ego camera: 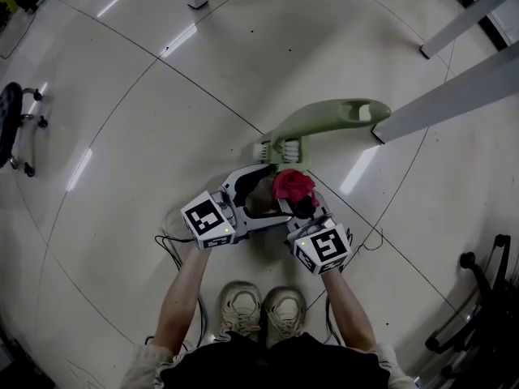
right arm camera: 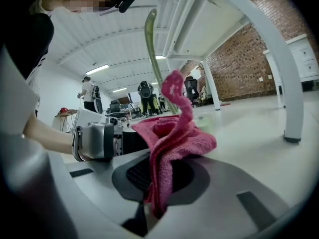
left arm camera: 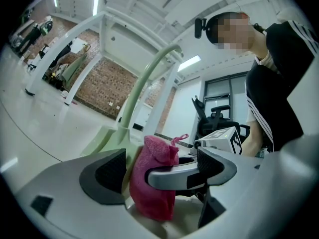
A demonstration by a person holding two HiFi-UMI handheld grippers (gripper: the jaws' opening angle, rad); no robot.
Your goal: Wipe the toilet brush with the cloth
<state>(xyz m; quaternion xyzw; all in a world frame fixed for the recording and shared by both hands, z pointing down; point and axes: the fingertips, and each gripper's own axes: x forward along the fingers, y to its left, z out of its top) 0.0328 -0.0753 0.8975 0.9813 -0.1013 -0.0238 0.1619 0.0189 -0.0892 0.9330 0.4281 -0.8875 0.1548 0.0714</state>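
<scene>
Wiping is barely beginning, I think. The right tool (right arm camera: 157,180) is pinching the pink cloth (right arm camera: 174,138) near the toilet brush (ego camera: 324,120). The left tool (left arm camera: 158,171) is gaping wide, gripping nothing.

Left gripper (left arm camera: 162,171), right gripper (right arm camera: 157,178): white-grey shells, black pads (left arm camera: 110,176), black-white marker cubes (ego camera: 208,220). Black top (left arm camera: 284,73), white stripes (left arm camera: 261,118); pale sneakers (ego camera: 261,308).

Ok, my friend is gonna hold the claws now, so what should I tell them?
Left claw: wide open, holding nothing.
Right claw: shut on the pink cloth.
The green toilet brush lies on the floor just ahead, bristle end nearest the claws; neither claw holds it.
Done: cloth is in the claw.
To do: wipe the brush. I can't tell if the cloth touches it yet.
</scene>
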